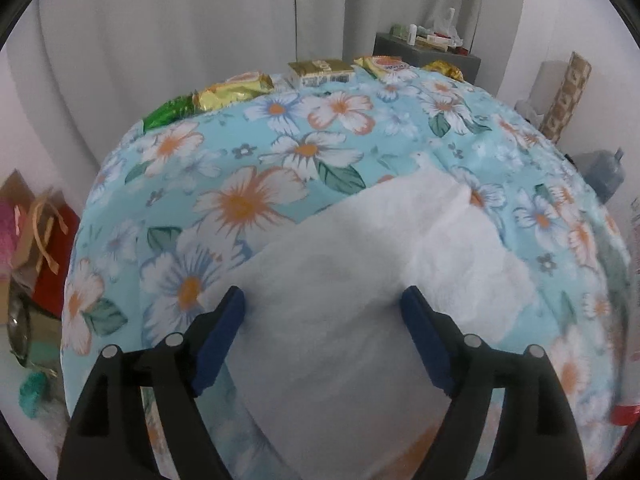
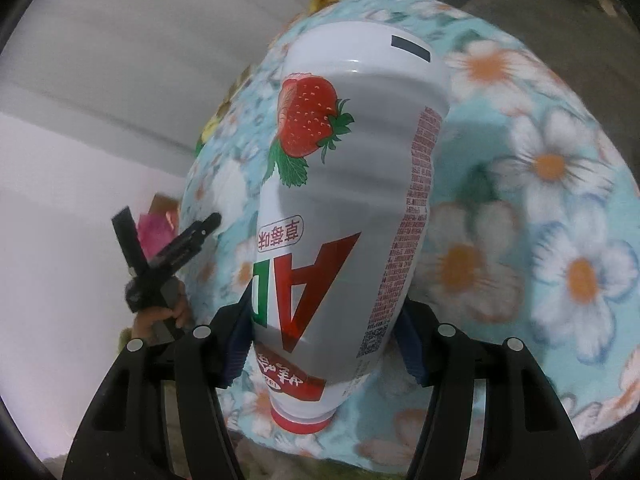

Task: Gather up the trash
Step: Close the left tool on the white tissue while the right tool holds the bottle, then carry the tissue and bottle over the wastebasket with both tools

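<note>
In the left wrist view, a white paper tissue lies on the floral blue tablecloth. My left gripper is open, its blue pads on either side of the tissue's near part. In the right wrist view, my right gripper is shut on a white strawberry drink bottle with a red cap, held above the cloth. The left gripper, in a hand, shows at the left of that view.
Snack wrappers, green, gold and boxed, lie along the table's far edge. A grey cabinet with small items stands behind. Paper bags sit on the floor at left. A grey jug stands at right.
</note>
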Demonstrator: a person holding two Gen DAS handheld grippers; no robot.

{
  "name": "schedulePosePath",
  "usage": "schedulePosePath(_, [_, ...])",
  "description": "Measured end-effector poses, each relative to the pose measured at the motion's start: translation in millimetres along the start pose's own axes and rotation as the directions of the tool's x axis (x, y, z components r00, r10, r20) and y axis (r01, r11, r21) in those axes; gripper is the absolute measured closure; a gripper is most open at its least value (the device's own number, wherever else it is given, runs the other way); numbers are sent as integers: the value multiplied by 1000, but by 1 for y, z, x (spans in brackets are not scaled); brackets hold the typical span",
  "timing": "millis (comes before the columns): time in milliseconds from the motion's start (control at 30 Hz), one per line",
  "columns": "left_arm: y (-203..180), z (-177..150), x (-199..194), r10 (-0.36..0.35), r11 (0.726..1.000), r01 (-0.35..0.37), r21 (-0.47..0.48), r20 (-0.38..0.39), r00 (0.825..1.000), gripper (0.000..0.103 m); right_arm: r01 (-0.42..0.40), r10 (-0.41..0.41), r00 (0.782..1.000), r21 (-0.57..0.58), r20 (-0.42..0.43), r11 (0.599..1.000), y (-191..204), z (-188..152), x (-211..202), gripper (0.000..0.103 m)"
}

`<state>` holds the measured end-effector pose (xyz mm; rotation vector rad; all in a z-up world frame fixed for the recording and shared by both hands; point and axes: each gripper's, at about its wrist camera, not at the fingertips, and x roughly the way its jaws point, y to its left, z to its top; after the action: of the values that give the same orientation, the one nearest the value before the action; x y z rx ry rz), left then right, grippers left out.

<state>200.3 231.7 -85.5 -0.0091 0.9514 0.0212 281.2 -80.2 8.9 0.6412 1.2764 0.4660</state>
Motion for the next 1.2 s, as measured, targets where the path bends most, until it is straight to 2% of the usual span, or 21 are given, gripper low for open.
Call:
schedulePosePath(100, [0,1,1,14,1000,-14,-9,3,1000,24,-11,11,1000,16,0,1000,-5,-1,2,45])
schedulePosePath(200, [-1,1,0,25,1000,-24,-16,9,1000,30,-5,5,1000,6,-4,1000,-9,2,0,44])
schedulePosePath(400, [-7,0,-4,24,1000,-24,3,26,999,51,45,-45,999,-36,1,998,2,0,0,40])
schedulePosePath(533, [-13,0,-6,19,1000,-20,25,35,999,69,71,-70,997,-40,9,997,5,1,5,38])
schedulePosePath(667, [-17,1,-12,18,1000,-19,20,48,999,90,66,-66,998,-23,19,998,3,2,2,37])
schedulePosePath(733, [-18,1,-16,10,1000,-11,15,58,998,95,57,-57,998,-9,24,998,2,4,3,37])
schedulePosePath(867, [-22,-1,-30,-60,998,62,-15,89,994,98,39,-40,998,17,39,999,-2,4,4,37])
schedulePosePath(1200, [-58,-7,-69,-121,993,117,33,159,980,98,23,-25,998,25,65,999,-10,1,-7,42])
